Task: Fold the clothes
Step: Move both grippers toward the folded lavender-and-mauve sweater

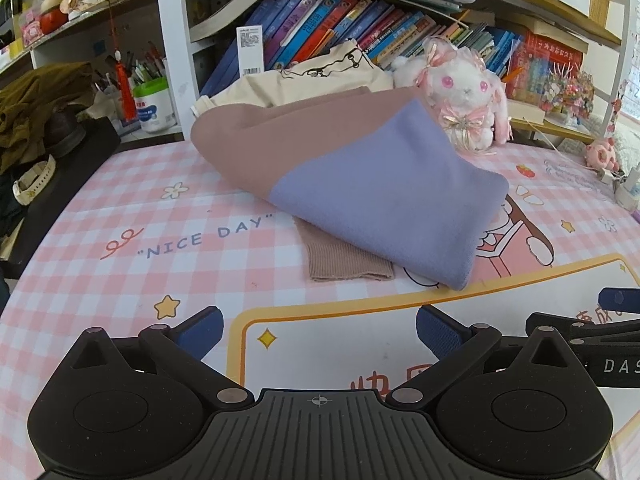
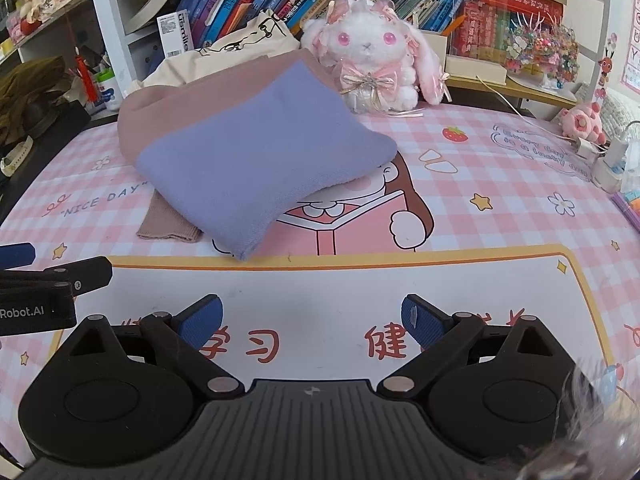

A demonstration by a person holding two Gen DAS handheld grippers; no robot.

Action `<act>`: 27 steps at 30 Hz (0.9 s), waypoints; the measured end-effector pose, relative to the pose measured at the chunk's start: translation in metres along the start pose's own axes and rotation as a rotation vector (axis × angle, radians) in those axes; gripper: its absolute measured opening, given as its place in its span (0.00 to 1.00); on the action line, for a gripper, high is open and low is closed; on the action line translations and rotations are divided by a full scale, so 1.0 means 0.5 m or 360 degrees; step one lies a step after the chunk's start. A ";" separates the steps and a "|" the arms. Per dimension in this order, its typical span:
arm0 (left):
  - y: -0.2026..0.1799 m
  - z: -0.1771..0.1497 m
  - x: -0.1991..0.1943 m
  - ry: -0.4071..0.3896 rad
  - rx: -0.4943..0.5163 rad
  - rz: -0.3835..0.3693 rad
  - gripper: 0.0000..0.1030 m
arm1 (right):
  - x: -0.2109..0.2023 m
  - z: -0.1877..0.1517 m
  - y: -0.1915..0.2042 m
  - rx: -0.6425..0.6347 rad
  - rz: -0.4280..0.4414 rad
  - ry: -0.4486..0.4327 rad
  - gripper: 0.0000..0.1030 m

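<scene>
A folded sweater (image 1: pixel 352 176), lilac at the front and dusty pink behind, lies on the pink checked desk mat (image 1: pixel 160 240). A ribbed pink cuff (image 1: pixel 348 268) sticks out under its near edge. The sweater also shows in the right wrist view (image 2: pixel 256 160) with the cuff (image 2: pixel 168 224). My left gripper (image 1: pixel 320 328) is open and empty, a little short of the sweater. My right gripper (image 2: pixel 312 320) is open and empty, over the mat's white panel. Each gripper shows at the edge of the other's view.
A cream garment (image 1: pixel 304 76) lies behind the sweater against the bookshelf (image 1: pixel 360 24). A white plush rabbit (image 1: pixel 464 96) sits at the back right. A dark cloth pile (image 1: pixel 36 104) and a watch (image 1: pixel 32 180) are at the left. Chargers (image 2: pixel 600 156) lie at the right.
</scene>
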State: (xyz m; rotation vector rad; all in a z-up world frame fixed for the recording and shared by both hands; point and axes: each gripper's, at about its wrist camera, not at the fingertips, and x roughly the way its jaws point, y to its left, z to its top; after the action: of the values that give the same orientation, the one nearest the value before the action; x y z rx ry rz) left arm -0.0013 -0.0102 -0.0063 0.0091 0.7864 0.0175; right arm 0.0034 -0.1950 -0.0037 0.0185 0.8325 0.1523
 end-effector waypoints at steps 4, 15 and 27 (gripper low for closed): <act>0.000 0.002 0.002 0.0006 0.0000 0.0001 1.00 | 0.003 0.002 0.001 -0.0007 0.0002 0.0004 0.94; 0.000 0.003 0.015 0.0038 0.0003 -0.0009 1.00 | 0.006 0.006 0.000 -0.0004 -0.0013 0.0009 0.94; 0.003 0.004 0.021 0.0055 0.0000 -0.0040 1.00 | 0.009 0.006 0.002 -0.0004 -0.0016 0.0006 0.94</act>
State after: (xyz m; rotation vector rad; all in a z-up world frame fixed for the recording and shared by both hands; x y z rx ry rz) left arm 0.0074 -0.0085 -0.0123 -0.0009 0.8212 -0.0062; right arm 0.0087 -0.1935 -0.0048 0.0114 0.8362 0.1439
